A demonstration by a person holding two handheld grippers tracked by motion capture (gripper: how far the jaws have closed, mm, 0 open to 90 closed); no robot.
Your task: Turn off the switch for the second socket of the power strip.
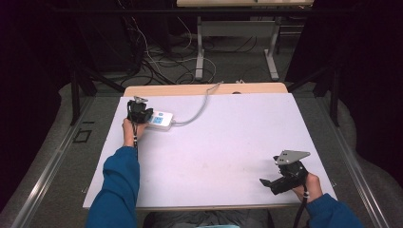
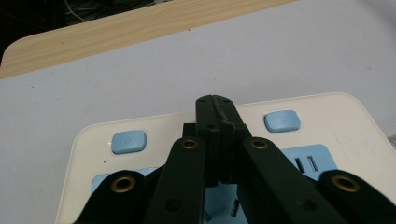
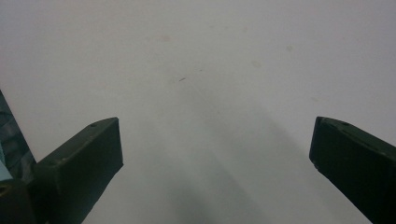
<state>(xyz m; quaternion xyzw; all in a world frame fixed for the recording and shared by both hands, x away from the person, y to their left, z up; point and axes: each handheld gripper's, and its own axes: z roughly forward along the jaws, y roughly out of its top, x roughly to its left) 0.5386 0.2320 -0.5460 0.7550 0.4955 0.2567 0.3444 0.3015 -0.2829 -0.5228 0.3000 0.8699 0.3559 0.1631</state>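
We hold the left gripper [image 2: 215, 100] with its two jaws pressed together and nothing between them, the tips poised over the white power strip [image 2: 322, 105], between its two pale blue buttons [image 2: 129, 141]. Whether the tips touch the casing we cannot tell. Blue socket panels [image 2: 310, 161] lie on either side of the jaws, nearer the camera. In the high view the left gripper [image 1: 139, 112] stands over the left end of the power strip [image 1: 163, 118], which lies near the far left corner of the white table [image 1: 228, 142]. Its grey cable [image 1: 202, 105] curves away over the far wooden edge [image 1: 204, 89]. Well apart, near the front right corner, our right gripper [image 1: 270, 183] has its jaws spread wide over bare table, empty.
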